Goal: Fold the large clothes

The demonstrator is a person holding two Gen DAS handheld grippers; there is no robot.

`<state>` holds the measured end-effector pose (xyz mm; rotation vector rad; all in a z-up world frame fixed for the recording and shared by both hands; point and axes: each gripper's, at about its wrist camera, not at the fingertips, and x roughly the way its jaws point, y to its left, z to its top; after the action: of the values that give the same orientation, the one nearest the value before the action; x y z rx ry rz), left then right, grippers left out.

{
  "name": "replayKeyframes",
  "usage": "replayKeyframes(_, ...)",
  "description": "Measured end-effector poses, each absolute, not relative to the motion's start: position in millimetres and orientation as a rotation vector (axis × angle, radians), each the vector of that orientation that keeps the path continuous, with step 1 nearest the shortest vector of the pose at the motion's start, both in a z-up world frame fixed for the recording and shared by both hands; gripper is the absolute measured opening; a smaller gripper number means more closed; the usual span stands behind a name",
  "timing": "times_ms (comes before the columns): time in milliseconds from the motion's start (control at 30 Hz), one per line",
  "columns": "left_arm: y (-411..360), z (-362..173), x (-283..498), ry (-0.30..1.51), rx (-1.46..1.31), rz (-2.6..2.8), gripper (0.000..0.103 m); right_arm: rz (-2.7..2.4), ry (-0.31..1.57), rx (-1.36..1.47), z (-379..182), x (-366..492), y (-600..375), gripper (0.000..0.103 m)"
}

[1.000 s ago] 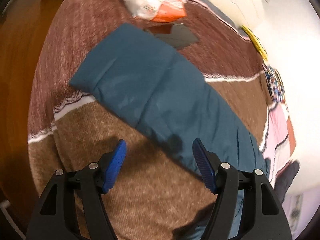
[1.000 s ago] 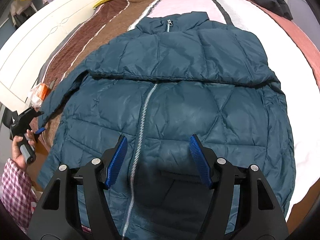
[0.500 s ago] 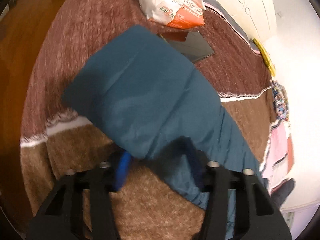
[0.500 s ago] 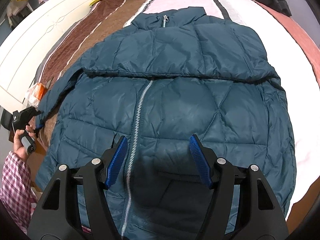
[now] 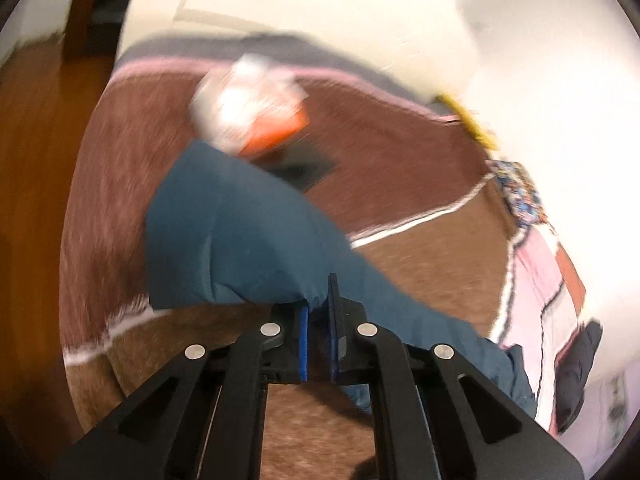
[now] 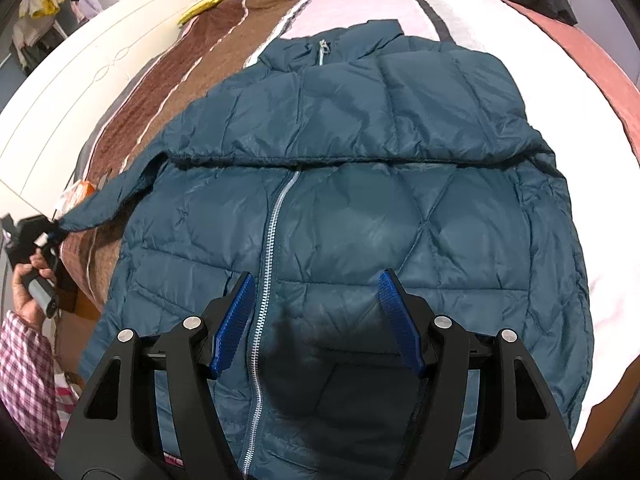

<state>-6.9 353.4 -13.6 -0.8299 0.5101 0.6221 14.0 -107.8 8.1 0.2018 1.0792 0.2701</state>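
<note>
On the bed point(image 6: 580, 184), left tongs point(image 5: 318, 316) pinch the jacket point(image 6: 360, 208) sleeve point(image 5: 240, 232); right tongs point(image 6: 316, 312) gape above its zipper point(image 6: 272, 240). Packet point(image 5: 256, 112) at twelve o'clock, writing blurred.

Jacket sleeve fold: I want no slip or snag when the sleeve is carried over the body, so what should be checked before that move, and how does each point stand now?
1. Left gripper shut on the sleeve: ok, fabric is pinched between the blue pads.
2. Depth of that bite: cannot tell, the view is blurred.
3. Right gripper free: ok, open above the jacket, holding nothing.
4. Jacket body flat, zipper closed: ok.
5. Opposite sleeve already across the chest: ok.
6. Orange-and-white bag clear of the sleeve: not ok, the sleeve end lies right at it.
</note>
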Motion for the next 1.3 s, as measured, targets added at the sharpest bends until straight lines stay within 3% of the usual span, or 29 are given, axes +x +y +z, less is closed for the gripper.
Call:
replayKeyframes(233,262,86,21,0.396,-0.501,0.366,0.007,0.239,1.042,0.284,16,16,-137,0.065)
replayKeyframes(533,103,130,62,0.428,-0.262,-0.086,0.007,0.168,0.975,0.381,24,9,-191,0.065)
replayKeyframes(667,26,109,81,0.509,-0.174,-0.256,0.007,0.127,0.969,0.448,19,5,-219,0.065)
replayKeyframes(967,-101,-16,128,0.837,-0.040,-0.380,0.008,0.085,0.967,0.530,9,-3,-256,0.065)
replayKeyframes(1033,-108,-41,133,0.888,-0.015,-0.354,0.013,0.080,0.968,0.540,7,-4,-261,0.065)
replayKeyframes(1067,-107,-47,130,0.910,-0.004,-0.350,0.027,0.076,0.970,0.544,6,-5,-263,0.065)
replayKeyframes(1100,-110,-56,132,0.956,0.012,-0.348,0.049,0.077,0.972,0.549,5,-5,-265,0.065)
replayKeyframes(1133,-106,-60,136,0.987,0.011,-0.346,0.057,0.078,0.973,0.552,5,-6,-266,0.065)
replayKeyframes(1300,-109,-44,117,0.975,0.019,-0.401,0.059,0.090,0.981,0.552,2,-3,-265,0.065)
